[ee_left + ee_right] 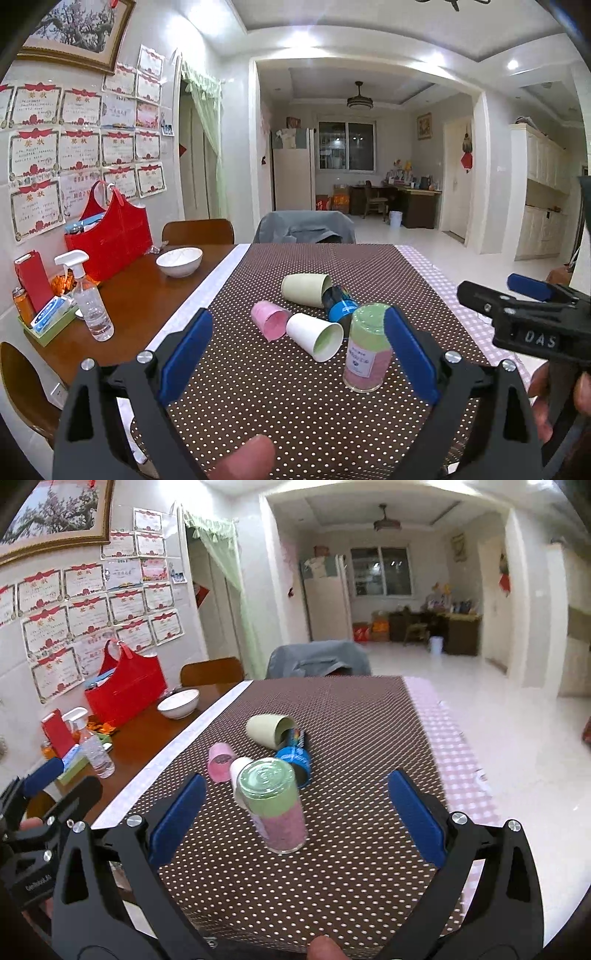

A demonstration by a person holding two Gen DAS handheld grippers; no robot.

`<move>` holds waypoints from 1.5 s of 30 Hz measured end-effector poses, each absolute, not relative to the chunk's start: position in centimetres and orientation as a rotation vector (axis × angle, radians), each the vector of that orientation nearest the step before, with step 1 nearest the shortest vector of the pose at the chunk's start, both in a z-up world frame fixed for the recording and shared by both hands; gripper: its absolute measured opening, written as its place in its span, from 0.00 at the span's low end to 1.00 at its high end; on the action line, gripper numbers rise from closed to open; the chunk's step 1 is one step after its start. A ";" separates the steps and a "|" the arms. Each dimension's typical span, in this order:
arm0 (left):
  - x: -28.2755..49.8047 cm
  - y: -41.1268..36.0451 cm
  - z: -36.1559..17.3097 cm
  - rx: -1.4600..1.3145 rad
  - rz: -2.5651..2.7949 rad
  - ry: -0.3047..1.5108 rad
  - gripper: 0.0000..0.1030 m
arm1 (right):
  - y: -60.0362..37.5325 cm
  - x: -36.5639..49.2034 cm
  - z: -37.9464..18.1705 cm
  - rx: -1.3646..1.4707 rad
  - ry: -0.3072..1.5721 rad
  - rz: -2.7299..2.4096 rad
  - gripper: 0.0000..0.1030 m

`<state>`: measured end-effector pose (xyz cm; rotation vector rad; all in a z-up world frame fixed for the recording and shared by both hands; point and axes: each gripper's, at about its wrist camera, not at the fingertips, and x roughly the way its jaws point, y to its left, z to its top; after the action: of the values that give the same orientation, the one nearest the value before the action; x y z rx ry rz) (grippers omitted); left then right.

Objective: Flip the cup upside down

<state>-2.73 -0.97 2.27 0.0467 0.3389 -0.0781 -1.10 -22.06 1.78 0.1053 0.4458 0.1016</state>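
Clear green-and-pink banded glass cup [274,805] stands base-up on the dotted brown tabletop [332,886], just ahead of the right gripper [295,812] and between its spread, empty jaws. The left gripper [295,354] is likewise released, the cup beside its right-hand finger. This cup appears already inverted. The next move likely calls for choosing a cup lying on its side beyond: white paper cup [316,336], pink cup [269,319], pale green cup [304,290] or blue printed cup [340,304]. The cup's white label is illegible; "DAS" shows on the right gripper's body.
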 end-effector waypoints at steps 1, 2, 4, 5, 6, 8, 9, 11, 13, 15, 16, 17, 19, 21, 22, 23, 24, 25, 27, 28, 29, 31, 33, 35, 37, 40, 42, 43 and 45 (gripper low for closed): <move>-3.0 -1.0 2.3 0.044 -0.078 0.336 0.89 | -22.0 -1.6 2.0 0.101 0.433 0.091 0.94; -3.1 -1.1 2.4 0.042 -0.077 0.333 0.89 | -22.0 -2.0 2.1 0.096 0.422 0.082 0.94; -3.5 -1.1 2.5 0.037 -0.076 0.329 0.89 | -21.9 -2.9 2.3 0.082 0.399 0.059 0.94; -3.5 -1.1 2.6 0.037 -0.075 0.327 0.89 | -21.9 -3.4 2.3 0.073 0.389 0.047 0.94; -3.5 -1.0 2.6 0.035 -0.073 0.326 0.89 | -21.7 -3.7 2.4 0.061 0.380 0.036 0.94; -3.5 -0.8 2.7 0.028 -0.067 0.325 0.89 | -21.6 -4.1 2.3 0.049 0.372 0.033 0.94; -3.5 -0.7 2.7 0.023 -0.064 0.326 0.89 | -21.5 -4.3 2.3 0.042 0.368 0.034 0.94; -3.6 -0.5 2.7 0.016 -0.063 0.327 0.89 | -21.5 -4.3 2.3 0.038 0.366 0.032 0.94; -3.6 -0.4 2.8 0.012 -0.059 0.327 0.89 | -21.6 -4.3 2.2 0.044 0.372 0.036 0.94; -3.8 -0.5 2.9 0.015 -0.052 0.320 0.89 | -21.6 -4.2 2.1 0.048 0.377 0.037 0.94; -3.8 -0.5 2.9 0.018 -0.051 0.316 0.89 | -21.6 -4.1 2.1 0.049 0.378 0.037 0.94; -4.0 -0.6 3.0 0.022 -0.047 0.309 0.89 | -21.6 -4.1 2.0 0.050 0.380 0.036 0.94; -4.1 -0.7 3.1 0.031 -0.039 0.297 0.89 | -21.7 -4.0 2.0 0.055 0.384 0.039 0.94; -4.2 -0.8 3.2 0.040 -0.027 0.288 0.89 | -21.6 -3.9 2.0 0.057 0.387 0.042 0.94; -4.3 -0.9 3.2 0.044 -0.022 0.282 0.89 | -21.6 -3.9 2.0 0.056 0.388 0.042 0.94; -4.3 -0.9 3.2 0.047 -0.018 0.278 0.89 | -21.6 -3.9 1.9 0.056 0.389 0.043 0.94; -4.3 -0.9 3.2 0.049 -0.016 0.275 0.89 | -21.5 -3.9 1.9 0.056 0.391 0.046 0.94; -4.4 -0.9 3.2 0.050 -0.013 0.273 0.89 | -21.5 -3.9 1.9 0.057 0.393 0.048 0.94; -4.3 -1.0 3.2 0.055 -0.006 0.271 0.89 | -21.5 -3.8 1.8 0.059 0.397 0.052 0.94; -4.4 -1.1 3.2 0.056 -0.006 0.270 0.89 | -21.5 -3.8 1.8 0.061 0.398 0.055 0.94; -4.4 -1.1 3.2 0.057 -0.013 0.267 0.89 | -21.5 -3.7 1.7 0.062 0.399 0.057 0.94; -4.4 -1.3 3.2 0.063 -0.021 0.267 0.89 | -21.4 -3.7 1.6 0.061 0.402 0.057 0.94; -4.4 -1.4 3.1 0.065 -0.032 0.269 0.89 | -21.4 -3.7 1.5 0.062 0.408 0.060 0.94; -4.4 -1.3 3.0 0.062 -0.034 0.275 0.89 | -21.4 -3.6 1.4 0.063 0.410 0.060 0.94; -4.3 -1.3 2.9 0.058 -0.035 0.277 0.89 | -21.4 -3.5 1.4 0.062 0.414 0.059 0.94; -4.2 -1.1 2.9 0.052 -0.029 0.281 0.91 | -21.4 -3.3 1.3 0.066 0.419 0.063 0.94; -4.1 -1.1 2.9 0.049 -0.025 0.284 0.95 | -21.4 -3.2 1.3 0.063 0.422 0.062 0.94; -4.1 -1.0 2.9 0.045 -0.021 0.278 0.96 | -21.4 -3.2 1.2 0.063 0.426 0.065 0.94; -4.2 -0.9 2.9 0.043 -0.010 0.269 0.96 | -21.4 -3.0 1.1 0.065 0.432 0.069 0.94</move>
<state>-4.24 -0.92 2.88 0.0429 0.2694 -0.0099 -3.04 -21.36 1.13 0.0655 0.4317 0.0685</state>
